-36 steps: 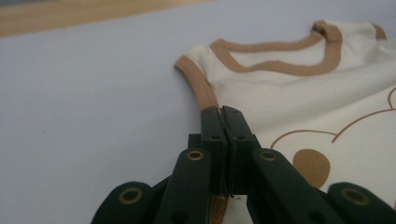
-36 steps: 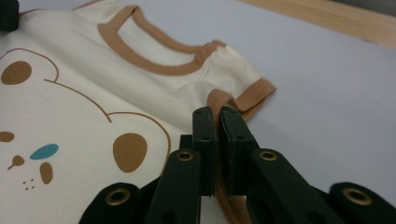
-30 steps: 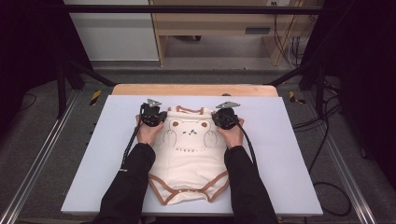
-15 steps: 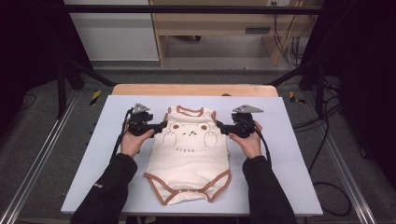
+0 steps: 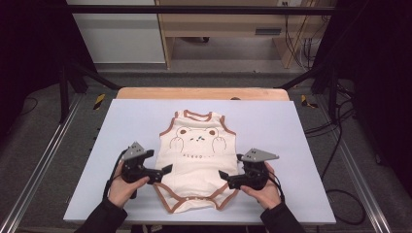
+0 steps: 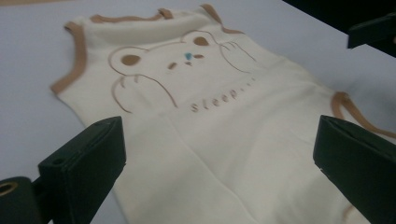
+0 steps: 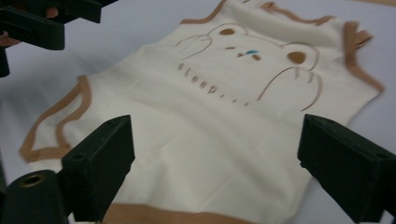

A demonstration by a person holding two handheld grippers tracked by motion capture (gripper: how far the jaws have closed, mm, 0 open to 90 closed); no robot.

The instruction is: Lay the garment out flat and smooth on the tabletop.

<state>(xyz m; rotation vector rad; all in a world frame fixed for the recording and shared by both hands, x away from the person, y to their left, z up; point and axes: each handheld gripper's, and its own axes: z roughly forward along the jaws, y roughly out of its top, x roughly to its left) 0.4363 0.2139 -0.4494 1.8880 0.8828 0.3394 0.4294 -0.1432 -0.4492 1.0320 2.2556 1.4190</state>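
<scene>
Two grippers, left gripper (image 5: 164, 171) and right gripper (image 5: 224, 175), jaws just opened wide (nothing held), flank a cream bodysuit (image 5: 198, 158) lying flat between them.

A cream sleeveless baby bodysuit (image 5: 199, 160), trimmed in brown and printed with a bear, is spread flat, front up, on the bench.
</scene>
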